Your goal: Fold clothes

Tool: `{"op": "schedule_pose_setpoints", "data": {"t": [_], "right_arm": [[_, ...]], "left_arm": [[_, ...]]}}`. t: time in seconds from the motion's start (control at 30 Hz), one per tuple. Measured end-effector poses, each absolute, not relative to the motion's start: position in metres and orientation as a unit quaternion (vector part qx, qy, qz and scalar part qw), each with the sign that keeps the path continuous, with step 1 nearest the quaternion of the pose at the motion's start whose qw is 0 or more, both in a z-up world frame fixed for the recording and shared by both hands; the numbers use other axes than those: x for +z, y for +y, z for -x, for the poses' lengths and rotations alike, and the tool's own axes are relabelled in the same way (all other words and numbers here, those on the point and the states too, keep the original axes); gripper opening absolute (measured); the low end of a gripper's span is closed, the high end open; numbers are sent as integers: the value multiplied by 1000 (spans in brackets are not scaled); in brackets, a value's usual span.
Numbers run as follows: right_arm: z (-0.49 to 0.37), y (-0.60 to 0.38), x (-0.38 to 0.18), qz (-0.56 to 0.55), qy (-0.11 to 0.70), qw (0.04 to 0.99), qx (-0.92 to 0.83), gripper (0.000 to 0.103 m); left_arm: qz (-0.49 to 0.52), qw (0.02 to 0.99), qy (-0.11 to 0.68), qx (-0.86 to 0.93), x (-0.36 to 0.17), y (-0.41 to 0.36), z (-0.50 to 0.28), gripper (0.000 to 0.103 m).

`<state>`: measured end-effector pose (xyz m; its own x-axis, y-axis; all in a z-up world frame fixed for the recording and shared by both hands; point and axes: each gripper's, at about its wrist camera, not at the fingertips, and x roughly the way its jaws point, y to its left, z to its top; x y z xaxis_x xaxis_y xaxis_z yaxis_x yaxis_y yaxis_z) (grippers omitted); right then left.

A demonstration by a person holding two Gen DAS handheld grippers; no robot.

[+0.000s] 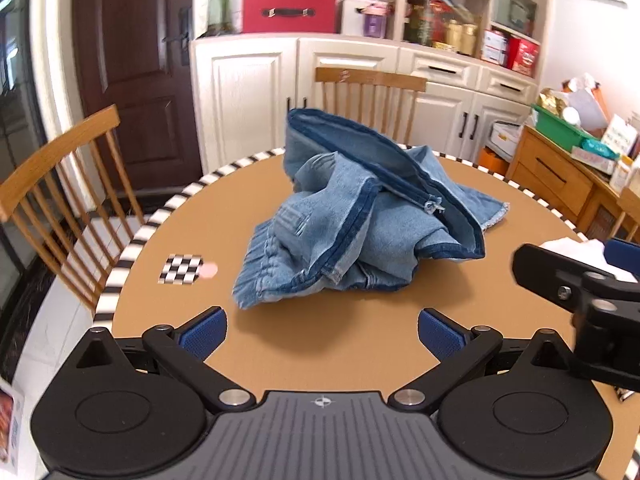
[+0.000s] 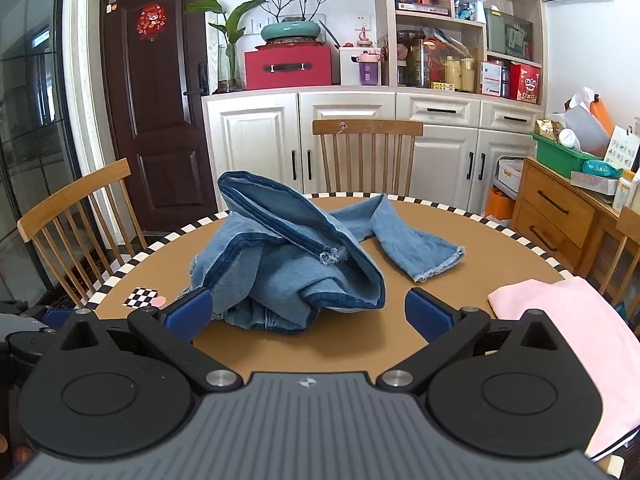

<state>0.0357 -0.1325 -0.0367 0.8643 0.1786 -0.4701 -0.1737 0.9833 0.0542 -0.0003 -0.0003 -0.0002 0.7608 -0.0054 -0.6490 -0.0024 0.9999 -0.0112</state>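
A pair of light blue jeans (image 1: 352, 220) lies crumpled in a heap in the middle of the round brown table (image 1: 320, 344). In the right wrist view the jeans (image 2: 288, 264) show one frayed leg stretched out to the right. My left gripper (image 1: 322, 334) is open, just short of the heap's near edge, with nothing between its blue pads. My right gripper (image 2: 308, 312) is open too, close to the heap's near side. The right gripper's black body (image 1: 592, 292) shows at the right of the left wrist view.
A folded pink garment (image 2: 572, 344) lies on the table's right side. A checkerboard marker (image 1: 180, 269) sits near the left rim. Wooden chairs (image 1: 64, 208) stand at the left and far sides. White cabinets and a wooden dresser (image 2: 560, 216) line the room behind.
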Motion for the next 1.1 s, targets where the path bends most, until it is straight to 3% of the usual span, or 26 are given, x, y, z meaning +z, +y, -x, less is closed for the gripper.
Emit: {"op": "schedule_pose_setpoints", "data": {"t": [1.1], "right_arm": [[-33, -147, -46, -46, 278, 956, 79, 103]], "left_arm": [[35, 921, 387, 2, -7, 1, 9, 103]]}}
